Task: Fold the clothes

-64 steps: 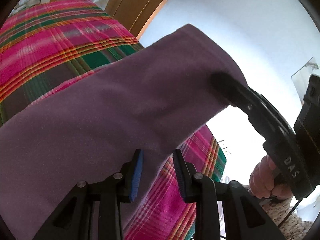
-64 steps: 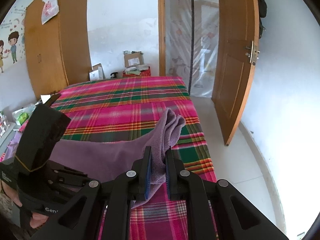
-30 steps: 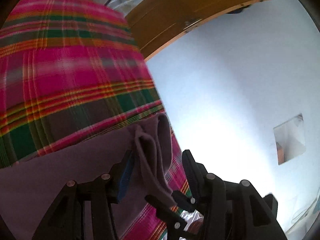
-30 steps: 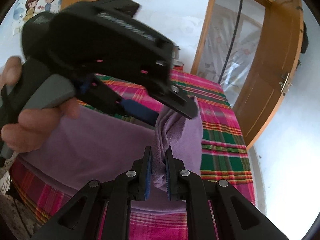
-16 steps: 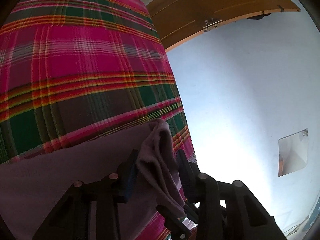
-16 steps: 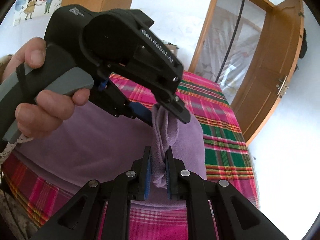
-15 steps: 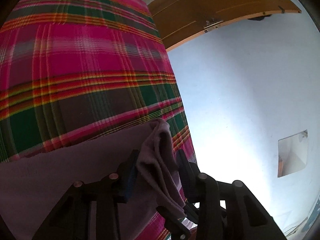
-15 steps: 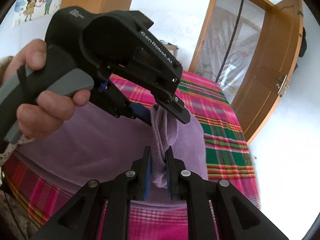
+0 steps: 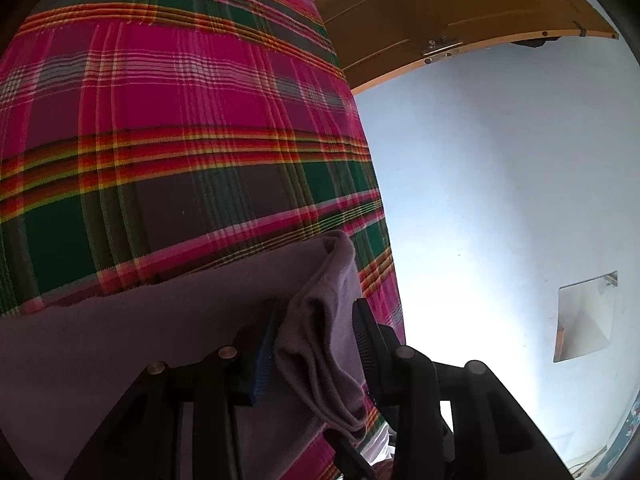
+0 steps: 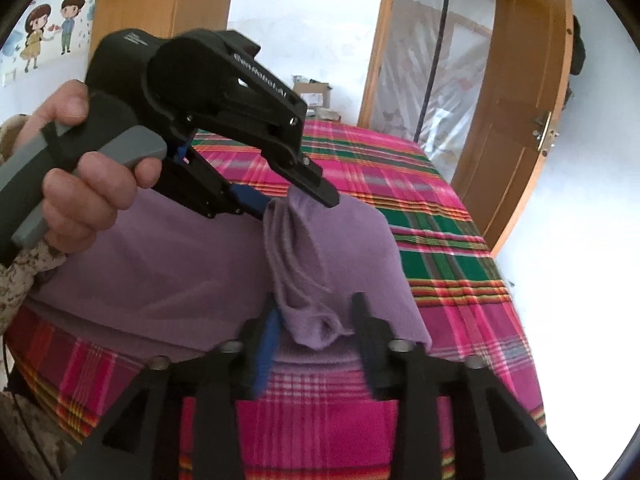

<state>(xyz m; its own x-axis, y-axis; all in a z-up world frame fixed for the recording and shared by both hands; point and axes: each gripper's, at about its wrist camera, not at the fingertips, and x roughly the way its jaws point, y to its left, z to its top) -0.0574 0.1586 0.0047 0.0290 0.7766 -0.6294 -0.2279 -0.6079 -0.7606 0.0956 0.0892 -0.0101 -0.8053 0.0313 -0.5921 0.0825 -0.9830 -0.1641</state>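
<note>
A bunched fold of soft purple fleece garment point(image 10: 312, 264) is pinched by the left gripper point(image 10: 298, 204); the right gripper point(image 10: 316, 334) (jaws just parted) stands wide around it.

1 purple garment point(image 10: 208, 264), 2 grippers: left gripper point(image 10: 296, 196), right gripper point(image 10: 316, 344), 1 plaid bedspread point(image 10: 440, 248), 1 door point(image 10: 516, 120), 1 hand point(image 10: 84, 176)

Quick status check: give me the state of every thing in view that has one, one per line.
Purple garment: folded over, lying on the bed, bunched corner between both grippers.
Left gripper: closed on the bunched corner.
Right gripper: open, just released, cloth loose between its fingers.
Door: open.
Plaid bedspread: spread flat.
</note>
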